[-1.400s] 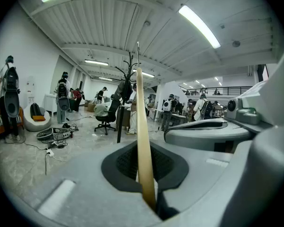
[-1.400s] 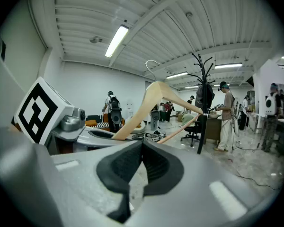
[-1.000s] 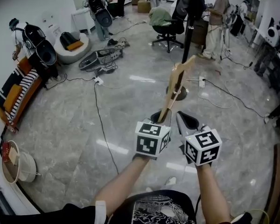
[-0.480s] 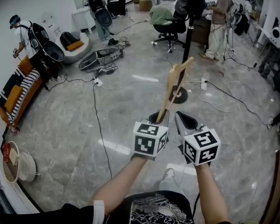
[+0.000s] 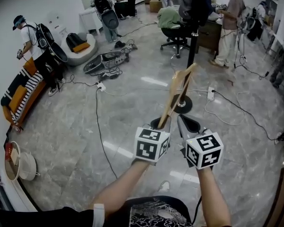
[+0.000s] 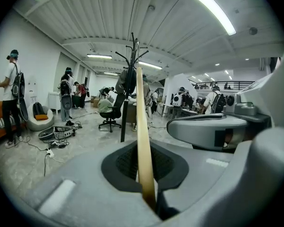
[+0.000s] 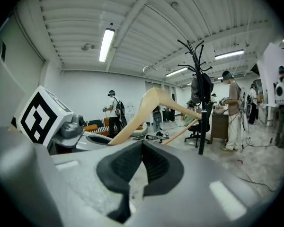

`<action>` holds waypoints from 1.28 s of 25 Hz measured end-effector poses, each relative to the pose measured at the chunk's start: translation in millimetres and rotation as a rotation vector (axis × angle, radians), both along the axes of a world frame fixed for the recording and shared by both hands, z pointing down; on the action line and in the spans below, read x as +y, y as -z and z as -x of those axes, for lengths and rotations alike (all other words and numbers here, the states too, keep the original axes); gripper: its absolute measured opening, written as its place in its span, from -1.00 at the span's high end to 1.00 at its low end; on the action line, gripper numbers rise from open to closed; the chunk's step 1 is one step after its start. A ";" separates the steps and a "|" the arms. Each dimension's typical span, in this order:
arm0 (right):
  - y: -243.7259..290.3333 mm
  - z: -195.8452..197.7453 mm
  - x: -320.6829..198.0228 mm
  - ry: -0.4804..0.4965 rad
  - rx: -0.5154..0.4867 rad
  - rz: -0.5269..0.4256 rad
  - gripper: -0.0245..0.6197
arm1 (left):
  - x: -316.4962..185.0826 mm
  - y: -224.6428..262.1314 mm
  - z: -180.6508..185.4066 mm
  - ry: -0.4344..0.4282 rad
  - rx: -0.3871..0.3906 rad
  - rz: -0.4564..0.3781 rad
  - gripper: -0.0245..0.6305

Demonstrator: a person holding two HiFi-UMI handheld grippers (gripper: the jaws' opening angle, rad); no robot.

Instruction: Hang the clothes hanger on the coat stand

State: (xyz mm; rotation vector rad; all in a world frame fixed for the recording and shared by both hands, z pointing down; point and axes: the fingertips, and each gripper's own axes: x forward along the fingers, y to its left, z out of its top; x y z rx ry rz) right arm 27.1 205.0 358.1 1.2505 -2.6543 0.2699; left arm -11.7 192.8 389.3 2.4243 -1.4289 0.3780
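Observation:
A pale wooden clothes hanger stands upright from my left gripper, which is shut on the end of one arm. In the left gripper view the hanger rises edge-on from the pads, in line with the coat stand ahead. The black coat stand, hung with dark clothes, rests on a round base on the floor beyond the hanger. My right gripper is just right of the left one, shut and empty. From the right gripper view the hanger lies to the left and the stand to the right.
Grey marble floor with cables and a power strip. An office chair and desk sit behind the stand. Several people stand at the back and left. A striped sofa and a basket line the left wall.
The coat stand's base has come slightly lower and nearer in the head view. Both grippers keep their pose and the hanger stays clamped. People in the background have shifted.

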 end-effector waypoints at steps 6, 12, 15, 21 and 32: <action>0.9 -33.1 -42.0 0.029 -0.018 -0.003 0.92 | -39.3 -6.7 -31.2 0.036 -0.021 0.012 0.89; 5.9 -47.8 -70.8 0.050 -0.026 -0.009 0.92 | -68.5 -4.7 -40.3 0.071 -0.020 0.015 0.89; 5.2 -51.5 -80.8 0.055 -0.030 -0.011 0.92 | -79.2 -7.5 -41.5 0.085 -0.023 0.021 0.89; -1.5 -55.7 -104.2 0.055 -0.021 -0.008 0.92 | -104.4 -13.9 -44.4 0.086 -0.026 0.025 0.89; -15.3 -20.6 -189.5 0.037 -0.002 0.024 0.92 | -188.2 -28.8 -14.3 0.056 -0.010 0.053 0.89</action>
